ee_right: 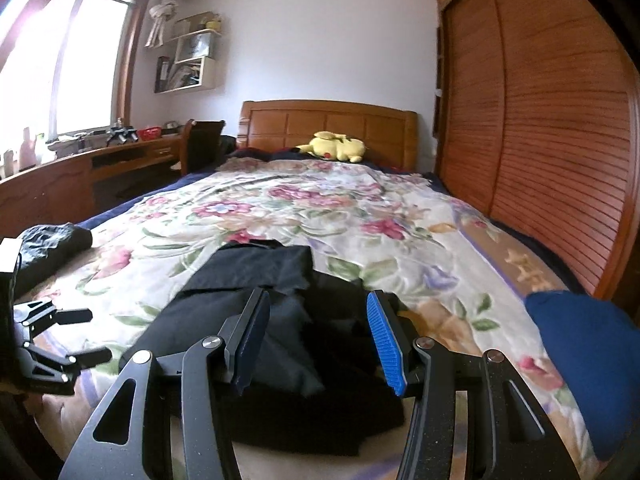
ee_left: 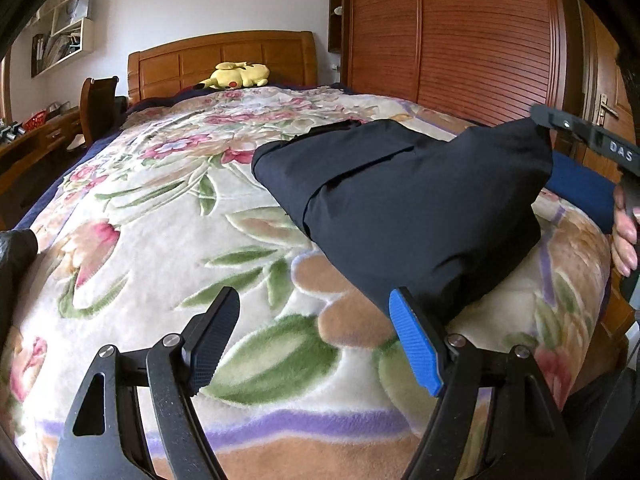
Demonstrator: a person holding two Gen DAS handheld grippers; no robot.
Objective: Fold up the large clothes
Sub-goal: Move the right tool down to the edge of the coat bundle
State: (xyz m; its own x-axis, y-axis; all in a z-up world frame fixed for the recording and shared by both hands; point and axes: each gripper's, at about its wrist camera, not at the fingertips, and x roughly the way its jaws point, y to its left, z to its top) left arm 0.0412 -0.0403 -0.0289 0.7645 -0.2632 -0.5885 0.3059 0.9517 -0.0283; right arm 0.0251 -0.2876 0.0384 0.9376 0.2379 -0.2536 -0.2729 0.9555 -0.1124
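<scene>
Black fingers of my left gripper (ee_left: 316, 300) stood spread wide in the lower part of its own view, with nothing between them, tilted down over the floral blanket (ee_left: 160, 240). Just beside the blue pad, the dark garment (ee_left: 400, 200) lay on the blanket right of centre, and its far corner was tented up to my right gripper (ee_left: 538, 114) at the upper right. That tool was pinching the cloth. In the right wrist view, bunched fabric filled the gap between its 2 fingers and hid the pinch itself.

The frame edge cut off most of that tool; only my fingers (ee_left: 626, 236) around its handle showed at the right edge. Its body read "DAS", with the rest of the lettering cut off. A blue cloth (ee_left: 580, 188) was partly hidden behind the garment. A dark bundle (ee_right: 52, 240) at the left was hard to make out.
</scene>
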